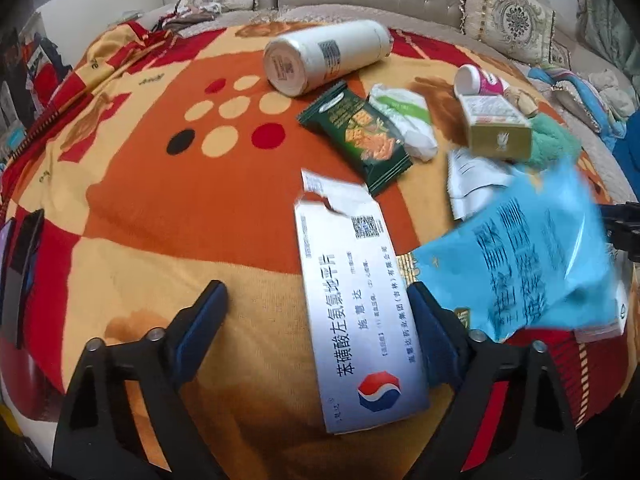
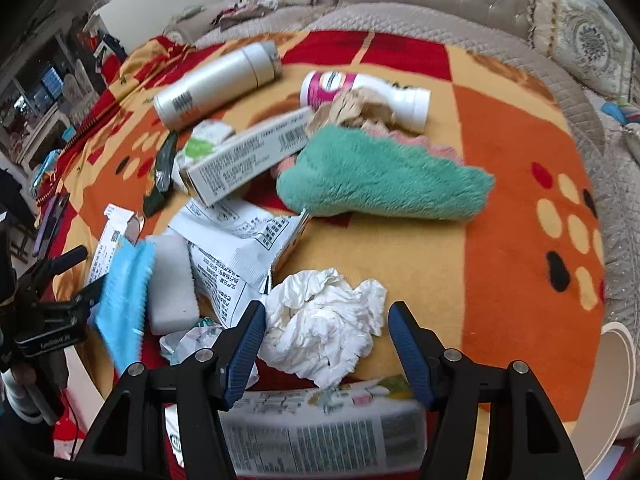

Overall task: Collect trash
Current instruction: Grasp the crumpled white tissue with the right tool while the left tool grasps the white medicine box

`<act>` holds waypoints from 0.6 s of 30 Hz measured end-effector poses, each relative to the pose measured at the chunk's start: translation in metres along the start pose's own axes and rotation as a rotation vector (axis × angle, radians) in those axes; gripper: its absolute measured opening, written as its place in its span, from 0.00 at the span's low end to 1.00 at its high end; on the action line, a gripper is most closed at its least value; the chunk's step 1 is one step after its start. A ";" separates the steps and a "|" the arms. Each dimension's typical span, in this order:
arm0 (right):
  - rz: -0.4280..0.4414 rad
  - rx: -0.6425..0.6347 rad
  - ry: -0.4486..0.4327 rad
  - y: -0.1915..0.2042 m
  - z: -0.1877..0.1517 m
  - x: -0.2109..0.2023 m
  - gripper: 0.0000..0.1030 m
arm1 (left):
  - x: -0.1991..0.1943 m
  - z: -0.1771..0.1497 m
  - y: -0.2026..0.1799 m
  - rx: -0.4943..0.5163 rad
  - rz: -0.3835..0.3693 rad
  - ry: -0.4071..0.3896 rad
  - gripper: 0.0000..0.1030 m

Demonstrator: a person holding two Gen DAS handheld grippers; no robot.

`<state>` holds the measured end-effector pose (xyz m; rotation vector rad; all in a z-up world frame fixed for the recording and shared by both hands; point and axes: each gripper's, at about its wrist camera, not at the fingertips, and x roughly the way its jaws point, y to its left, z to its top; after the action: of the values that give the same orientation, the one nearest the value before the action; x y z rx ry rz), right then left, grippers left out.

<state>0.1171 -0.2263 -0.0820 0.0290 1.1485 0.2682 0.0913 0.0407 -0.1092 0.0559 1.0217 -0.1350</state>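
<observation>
Trash lies scattered on an orange, red and yellow blanket (image 1: 160, 208). My left gripper (image 1: 316, 320) is open and points down at a flat white medicine box (image 1: 352, 300) between its fingers. The box's edge is next to the right finger, well clear of the left one. A blue plastic bag (image 1: 520, 264) lies just right of it. My right gripper (image 2: 326, 332) is open around a crumpled white tissue (image 2: 320, 320). The tissue lies against the left finger, with a gap to the right one. A printed package (image 2: 320, 436) lies under this gripper.
Further back lie a white bottle (image 1: 324, 56), a green snack wrapper (image 1: 356, 136), a tissue pack (image 1: 404, 120), a gold box (image 1: 496, 128), a pink-labelled bottle (image 2: 360, 88), a green plush cloth (image 2: 380, 176) and white sachets (image 2: 240, 240). A phone (image 1: 20, 260) lies at the left edge, sofa cushions behind.
</observation>
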 end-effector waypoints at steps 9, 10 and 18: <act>0.056 0.013 0.011 -0.003 0.001 0.007 0.36 | -0.014 -0.001 0.014 -0.026 -0.018 -0.013 0.50; 0.059 0.016 -0.006 -0.003 0.001 0.003 0.35 | -0.017 -0.001 0.015 -0.030 -0.014 -0.021 0.50; 0.088 0.034 -0.137 -0.005 -0.006 -0.044 0.30 | -0.060 0.009 0.016 -0.052 -0.026 -0.123 0.49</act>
<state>0.0954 -0.2416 -0.0460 0.1265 1.0173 0.3195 0.0703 0.0607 -0.0535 -0.0133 0.9025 -0.1333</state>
